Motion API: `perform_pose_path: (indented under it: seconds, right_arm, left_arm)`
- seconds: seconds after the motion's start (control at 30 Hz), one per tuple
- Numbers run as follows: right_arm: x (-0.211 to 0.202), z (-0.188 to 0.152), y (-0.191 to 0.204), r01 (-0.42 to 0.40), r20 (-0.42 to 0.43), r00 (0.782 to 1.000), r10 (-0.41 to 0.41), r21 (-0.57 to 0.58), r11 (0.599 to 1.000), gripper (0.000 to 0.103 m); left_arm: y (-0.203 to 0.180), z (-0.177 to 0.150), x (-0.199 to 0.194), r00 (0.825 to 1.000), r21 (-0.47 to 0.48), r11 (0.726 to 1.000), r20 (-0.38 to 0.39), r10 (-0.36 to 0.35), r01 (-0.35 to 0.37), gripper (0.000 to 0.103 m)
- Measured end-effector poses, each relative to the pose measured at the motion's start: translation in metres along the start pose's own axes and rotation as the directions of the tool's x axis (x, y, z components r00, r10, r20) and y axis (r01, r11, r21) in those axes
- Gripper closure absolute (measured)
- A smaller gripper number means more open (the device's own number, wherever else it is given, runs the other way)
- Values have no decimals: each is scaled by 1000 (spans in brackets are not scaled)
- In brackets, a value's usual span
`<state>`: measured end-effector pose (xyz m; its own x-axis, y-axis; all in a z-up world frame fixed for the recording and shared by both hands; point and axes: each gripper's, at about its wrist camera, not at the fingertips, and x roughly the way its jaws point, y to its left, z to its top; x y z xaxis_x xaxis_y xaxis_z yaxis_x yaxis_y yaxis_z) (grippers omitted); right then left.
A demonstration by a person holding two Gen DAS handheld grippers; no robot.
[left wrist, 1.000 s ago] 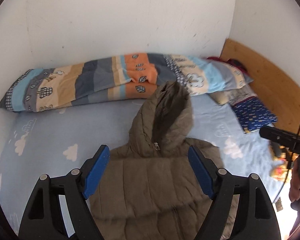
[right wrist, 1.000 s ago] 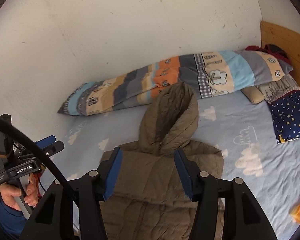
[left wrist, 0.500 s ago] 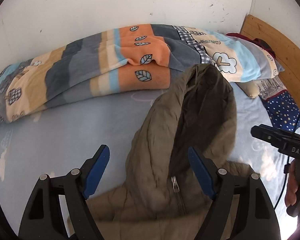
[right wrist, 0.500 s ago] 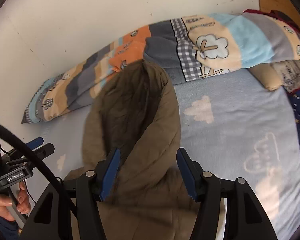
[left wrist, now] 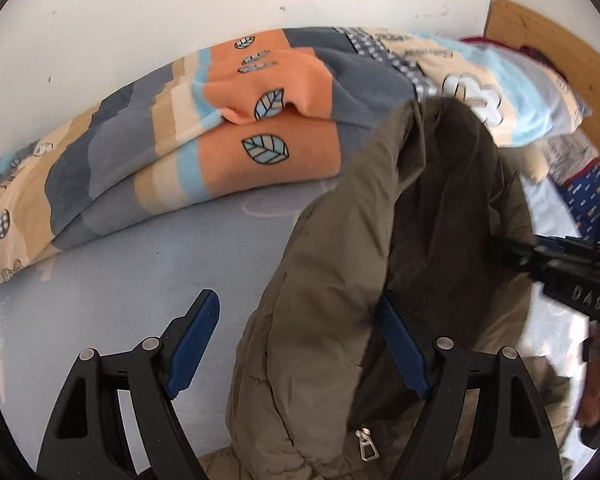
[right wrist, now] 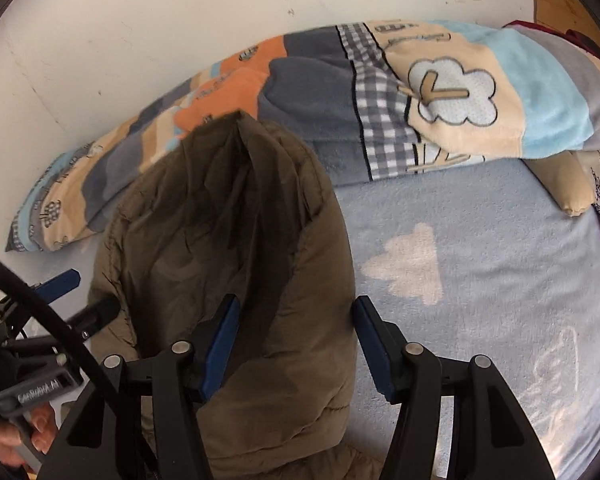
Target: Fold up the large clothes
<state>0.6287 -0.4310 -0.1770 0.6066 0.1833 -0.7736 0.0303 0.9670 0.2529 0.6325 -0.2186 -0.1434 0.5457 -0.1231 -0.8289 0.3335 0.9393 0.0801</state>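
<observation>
An olive puffer jacket lies on the bed with its hood (left wrist: 428, 208) pointing toward the wall, zipper pull (left wrist: 366, 446) near the bottom. My left gripper (left wrist: 298, 344) is open and low over the hood's left rim, which runs between its blue pads. In the right wrist view the hood (right wrist: 228, 216) fills the middle. My right gripper (right wrist: 296, 344) straddles the hood's right rim; its jaws are closing, with puffy fabric between the pads. The right gripper's black body (left wrist: 572, 280) reaches in from the right edge of the left wrist view.
A striped patchwork quilt (left wrist: 204, 136) is rolled along the white wall behind the hood. Pillows (right wrist: 568, 184) and a wooden headboard (left wrist: 540, 36) are at the right. The light blue cloud-print sheet (right wrist: 480, 280) spreads to the right of the jacket.
Both grippers have moved forward and down toward the hood, which now fills much more of each view. The right gripper's jaws have narrowed slightly around the hood's rim.
</observation>
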Motion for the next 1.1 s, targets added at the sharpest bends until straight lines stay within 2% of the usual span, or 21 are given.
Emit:
perform_pose_path:
  seconds: [0.03, 0.07, 0.1, 0.17, 0.2, 0.47, 0.67, 0.8, 0.87, 0.93, 0.97, 1.03, 1.1]
  right_arm:
    - [3, -2, 0, -8, -6, 1000, 8, 2, 1000, 78]
    - [5, -3, -1, -5, -11, 1000, 5, 4, 1000, 84]
    - [5, -6, -1, -4, -6, 1000, 4, 7, 1000, 88]
    - [-1, -10, -1, -19, 19, 1000, 19, -2, 1000, 91]
    - [-6, -12, 0, -22, 30, 999, 22, -9, 1000, 92]
    - [-63, -25, 19, -62, 87, 994, 71, -101, 993, 93]
    - [-138, -57, 46, -107, 132, 982, 137, -210, 972, 93]
    - [-176, -104, 63, -109, 137, 978, 158, -311, 944, 93]
    - [-185, -132, 71, -94, 138, 978, 155, -373, 923, 93]
    - [-185, -167, 76, -98, 105, 982, 155, -416, 904, 93]
    - [-180, -185, 77, -99, 84, 985, 149, -433, 896, 93]
    - [-162, -219, 80, -45, 51, 995, 81, -494, 868, 93]
    - [-134, -251, 76, -11, -12, 1000, 6, -525, 851, 92]
  left_arm:
    - [-3, -3, 6, 999, 15, 999, -10, 34, -34, 40]
    - [-2, -4, 9, 999, 15, 999, -12, 39, -39, 56]
    - [0, -7, 13, 999, 5, 1000, -30, 19, -19, 81]
    - [6, -10, 10, 1000, -11, 1000, -12, -11, 11, 83]
    - [7, -13, 5, 1000, -7, 1000, 13, -4, 4, 84]
    - [18, -31, -73, 992, -3, 997, 105, -74, 75, 84]
    - [28, -74, -152, 980, 23, 993, 159, -115, 113, 84]
    - [36, -132, -182, 976, 39, 991, 171, -137, 132, 79]
    - [39, -160, -183, 978, 42, 990, 155, -141, 136, 71]
    - [41, -197, -175, 984, 33, 991, 117, -135, 132, 58]
    - [41, -209, -174, 986, 34, 992, 111, -126, 123, 56]
    - [37, -241, -160, 992, 42, 992, 51, -117, 115, 51]
    - [35, -260, -154, 994, 44, 993, 9, -106, 106, 45]
